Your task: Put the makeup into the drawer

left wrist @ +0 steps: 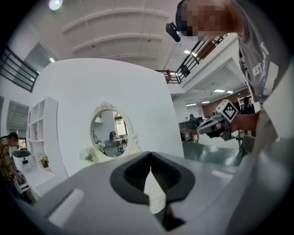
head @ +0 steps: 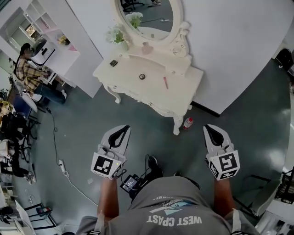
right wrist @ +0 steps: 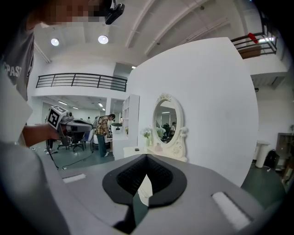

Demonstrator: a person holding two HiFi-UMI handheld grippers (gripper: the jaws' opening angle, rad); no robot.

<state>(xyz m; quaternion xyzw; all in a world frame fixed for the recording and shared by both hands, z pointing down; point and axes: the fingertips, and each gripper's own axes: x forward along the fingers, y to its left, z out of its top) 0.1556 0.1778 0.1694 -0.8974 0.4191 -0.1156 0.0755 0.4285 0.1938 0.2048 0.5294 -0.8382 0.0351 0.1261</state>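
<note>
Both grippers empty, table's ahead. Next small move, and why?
Probably step forward toward the dressing table: left gripper and right gripper are shut, empty and well short of it, while the pink stick and round compact lie on its top.

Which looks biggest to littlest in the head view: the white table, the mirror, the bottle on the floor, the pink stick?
1. white table
2. mirror, though its top is cut off by the picture's edge
3. bottle on the floor
4. pink stick, about as long as the bottle but much thinner
</note>
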